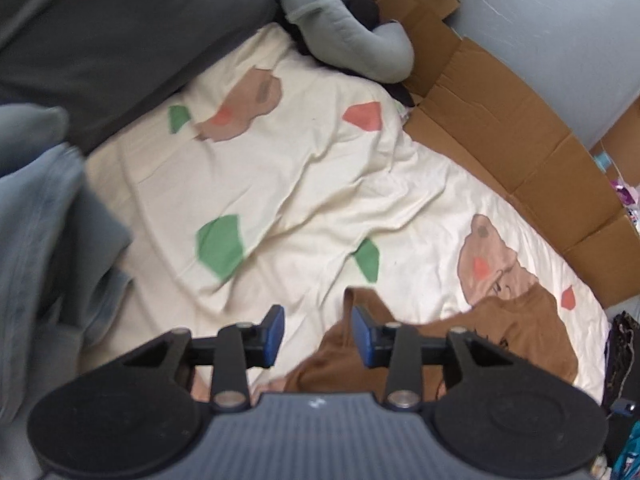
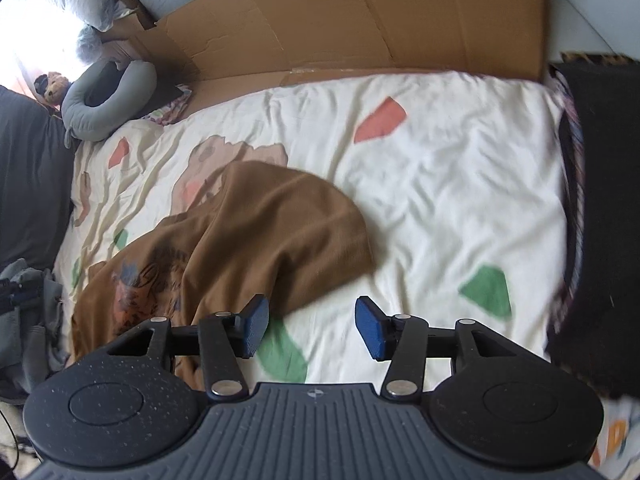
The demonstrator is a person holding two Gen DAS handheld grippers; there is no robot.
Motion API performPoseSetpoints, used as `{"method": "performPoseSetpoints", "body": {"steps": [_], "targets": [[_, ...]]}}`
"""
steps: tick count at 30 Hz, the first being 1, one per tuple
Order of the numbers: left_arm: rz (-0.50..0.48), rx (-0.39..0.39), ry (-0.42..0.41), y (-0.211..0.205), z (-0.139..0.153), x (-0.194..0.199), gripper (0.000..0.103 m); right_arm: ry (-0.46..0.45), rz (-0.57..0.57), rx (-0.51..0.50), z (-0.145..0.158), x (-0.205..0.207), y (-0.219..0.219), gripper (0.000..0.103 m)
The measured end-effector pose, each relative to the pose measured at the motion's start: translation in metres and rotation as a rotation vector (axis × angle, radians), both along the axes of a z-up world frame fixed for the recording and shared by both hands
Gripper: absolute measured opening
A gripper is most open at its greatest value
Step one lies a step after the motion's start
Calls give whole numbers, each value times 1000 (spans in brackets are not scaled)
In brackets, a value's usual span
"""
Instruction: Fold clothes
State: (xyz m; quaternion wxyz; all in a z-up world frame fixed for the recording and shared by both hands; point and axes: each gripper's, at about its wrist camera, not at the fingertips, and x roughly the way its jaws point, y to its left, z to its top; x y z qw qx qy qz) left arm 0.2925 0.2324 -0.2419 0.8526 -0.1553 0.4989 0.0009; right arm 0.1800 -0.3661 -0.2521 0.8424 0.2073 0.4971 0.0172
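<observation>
A brown T-shirt (image 2: 272, 232) with a faded print lies crumpled on the cream bedsheet (image 2: 440, 200), folded partly over itself. My right gripper (image 2: 312, 330) hovers open over the sheet just right of the shirt's near edge; its left finger overlaps the brown cloth and nothing sits between the pads. In the left wrist view the same shirt (image 1: 500, 332) spreads at the lower right. My left gripper (image 1: 318, 334) is open above the shirt's left corner. A raised fold of brown cloth stands by its right finger, and the pads do not press on it.
A heap of grey-blue clothes (image 1: 36, 240) lies at the left. A dark grey cushion (image 1: 120, 32) and a grey neck pillow (image 1: 344, 32) sit at the bed's head. Flattened cardboard (image 2: 360, 20) lines the far side. A dark cloth (image 2: 600, 220) hangs at the right edge.
</observation>
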Motion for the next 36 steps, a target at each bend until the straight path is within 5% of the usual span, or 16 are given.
{"method": "performPoseSetpoints", "body": {"steps": [22,27,29,30,32,34,36], "targets": [[-127,-127,29,-38,-90,48,58,-46,72,-60,-73,78,1,76],[-171,-142,45,-47,-98,47,40,-40,70,-71,-86,86,-4,76],[-186,-132,48,-51,-99,46,14,-38,53,-68,-90,88,-9,76],[-192,-125,43,-51,-97,45,10,-34,43,-49,-93,88,-12,76],[-202,-112,28,-51,-92,43,6,-43,54,-22,-97,88,-13,72],[-209,-88,0,-48,-81,40,5,-41,79,-3,-99,89,-12,42],[-201,-67,-29,-42,-67,37,5,-34,89,4,-100,89,-11,29]]}}
